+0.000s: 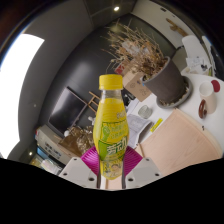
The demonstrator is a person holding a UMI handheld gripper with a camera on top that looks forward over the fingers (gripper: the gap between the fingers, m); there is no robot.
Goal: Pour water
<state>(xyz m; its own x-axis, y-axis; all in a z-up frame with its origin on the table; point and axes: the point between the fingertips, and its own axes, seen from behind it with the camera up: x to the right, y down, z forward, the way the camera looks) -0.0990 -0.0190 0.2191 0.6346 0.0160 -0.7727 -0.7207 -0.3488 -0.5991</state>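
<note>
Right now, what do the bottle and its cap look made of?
The yellow-labelled drink bottle between the tongs looks like clear plastic: see-through shoulder, glossy printed wrap. Its yellow screw cap looks like opaque, smooth plastic. Whether both fingers press it is unclear.

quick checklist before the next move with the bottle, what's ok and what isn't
1. Bottle between the gripper fingers: ok, it stands centred between them.
2. Firm grip on the bottle: cannot tell, the finger contact at its base is not clearly visible.
3. Bottle upright: ok, it stands vertical.
4. Yellow cap removed for pouring: not ok, the cap is on the bottle.
5. Cup or other container to pour into: cannot tell, none can be made out in the clutter beyond the bottle.
6. Liquid in the bottle: ok, the body looks filled with yellowish liquid.
</note>
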